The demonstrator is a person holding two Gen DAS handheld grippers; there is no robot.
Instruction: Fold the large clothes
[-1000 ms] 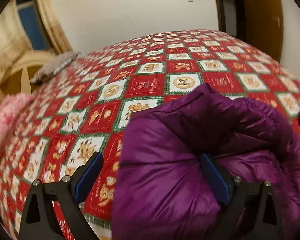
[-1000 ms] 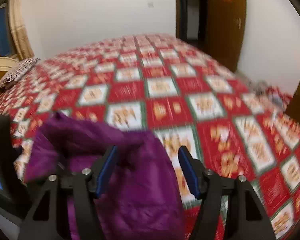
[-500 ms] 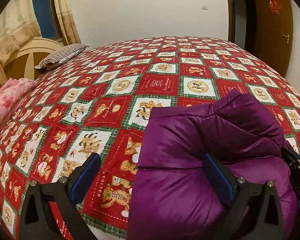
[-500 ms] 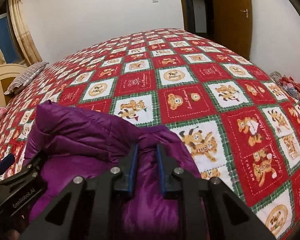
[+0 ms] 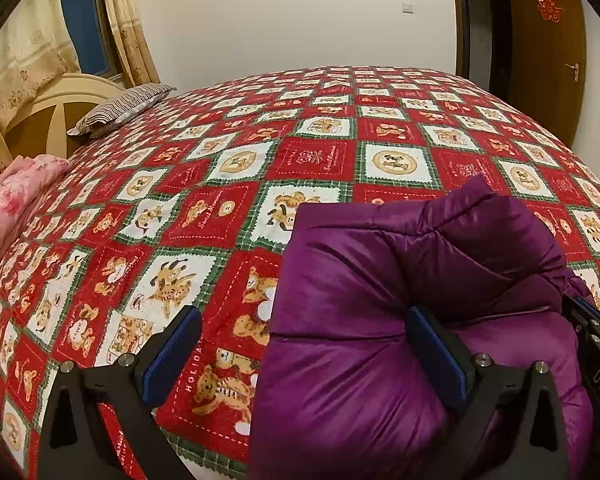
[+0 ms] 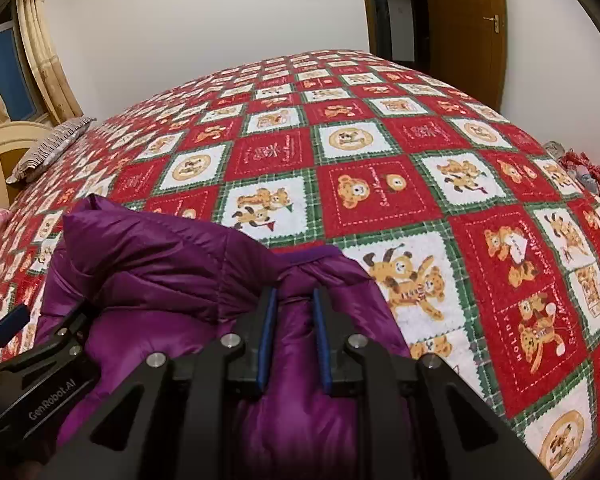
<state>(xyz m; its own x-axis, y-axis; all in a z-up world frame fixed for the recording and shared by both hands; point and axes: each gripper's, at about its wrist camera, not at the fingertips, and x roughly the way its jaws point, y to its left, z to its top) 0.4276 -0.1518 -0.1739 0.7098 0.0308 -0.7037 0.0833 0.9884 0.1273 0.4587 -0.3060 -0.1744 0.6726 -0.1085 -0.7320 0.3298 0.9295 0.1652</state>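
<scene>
A purple puffer jacket (image 5: 400, 300) lies bunched at the near edge of the bed; it also shows in the right wrist view (image 6: 172, 264). My left gripper (image 5: 304, 344) is open, its right finger pressed into the jacket's padding and its left finger over the quilt. My right gripper (image 6: 294, 320) is shut on a fold of the jacket near its collar edge. The left gripper's body shows at the lower left of the right wrist view (image 6: 32, 364).
The bed is covered by a red, white and green bear-print quilt (image 5: 260, 168). A striped pillow (image 5: 120, 110) and a pink folded blanket (image 5: 16, 200) lie at the left. A wooden door (image 6: 464, 28) stands behind the bed on the right.
My right gripper has closed from wide open onto the jacket fold. The left gripper stayed open and the views steadied; the jacket barely shifted.
</scene>
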